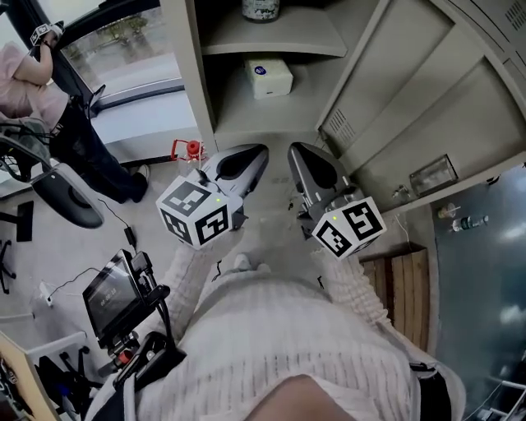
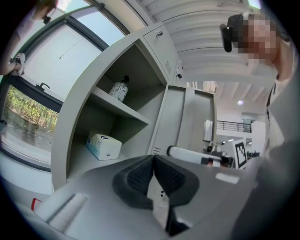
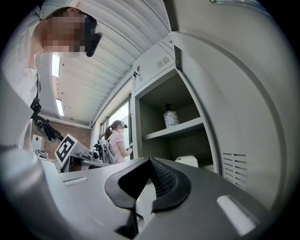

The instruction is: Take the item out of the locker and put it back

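1. At the open locker (image 1: 271, 123), both tongs are held just in front of the lower shelf, side by side and not touching each other.
2. Left tongs (image 2: 153, 158): pads pressed together, nothing between them.
3. Right tongs (image 3: 149, 164): pads pressed together too, nothing pinched.
4. White box (image 1: 269, 78) lies on the lower shelf, toward the back, clear of both tongs.
5. Bottle (image 1: 260, 8) stands upright on the upper shelf, above the box.
6. Locker door (image 1: 411, 107) is swung open at the right in the head view.
7. Another person (image 1: 37, 82) stands well apart at the left, by a window.
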Available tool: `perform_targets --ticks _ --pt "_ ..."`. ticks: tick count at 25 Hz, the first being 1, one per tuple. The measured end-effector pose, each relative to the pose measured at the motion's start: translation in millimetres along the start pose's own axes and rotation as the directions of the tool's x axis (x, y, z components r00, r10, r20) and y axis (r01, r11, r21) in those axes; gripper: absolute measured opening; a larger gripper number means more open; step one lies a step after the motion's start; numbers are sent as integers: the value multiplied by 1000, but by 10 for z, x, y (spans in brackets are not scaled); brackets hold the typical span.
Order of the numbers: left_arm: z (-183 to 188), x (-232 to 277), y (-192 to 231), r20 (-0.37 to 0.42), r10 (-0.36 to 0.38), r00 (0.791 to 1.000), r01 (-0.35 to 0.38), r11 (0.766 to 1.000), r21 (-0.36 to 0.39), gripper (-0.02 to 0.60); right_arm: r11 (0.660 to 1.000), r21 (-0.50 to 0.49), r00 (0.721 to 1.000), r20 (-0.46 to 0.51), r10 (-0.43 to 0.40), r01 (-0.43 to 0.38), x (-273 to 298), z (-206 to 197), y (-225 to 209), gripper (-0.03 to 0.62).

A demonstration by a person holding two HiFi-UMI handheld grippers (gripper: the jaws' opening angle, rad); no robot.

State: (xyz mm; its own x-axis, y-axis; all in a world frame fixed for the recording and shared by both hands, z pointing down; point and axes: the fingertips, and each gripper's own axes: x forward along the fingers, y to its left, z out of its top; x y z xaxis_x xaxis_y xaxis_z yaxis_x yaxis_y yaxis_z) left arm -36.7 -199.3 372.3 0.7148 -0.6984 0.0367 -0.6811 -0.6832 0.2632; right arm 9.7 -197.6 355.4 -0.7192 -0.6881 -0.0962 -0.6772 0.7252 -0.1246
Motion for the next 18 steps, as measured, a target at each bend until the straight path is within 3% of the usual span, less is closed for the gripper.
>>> perform_targets --ticks 7,18 --pt "-94 -82 -157 -10 -8 1000 8 1000 22 8 999 30 997 -59 38 -37 -107 -216 170 0" --pt "-241 -165 -230 -3 -6 1000 6 1000 -26 8 1000 12 995 -96 -8 9 -186 -334 142 -2"
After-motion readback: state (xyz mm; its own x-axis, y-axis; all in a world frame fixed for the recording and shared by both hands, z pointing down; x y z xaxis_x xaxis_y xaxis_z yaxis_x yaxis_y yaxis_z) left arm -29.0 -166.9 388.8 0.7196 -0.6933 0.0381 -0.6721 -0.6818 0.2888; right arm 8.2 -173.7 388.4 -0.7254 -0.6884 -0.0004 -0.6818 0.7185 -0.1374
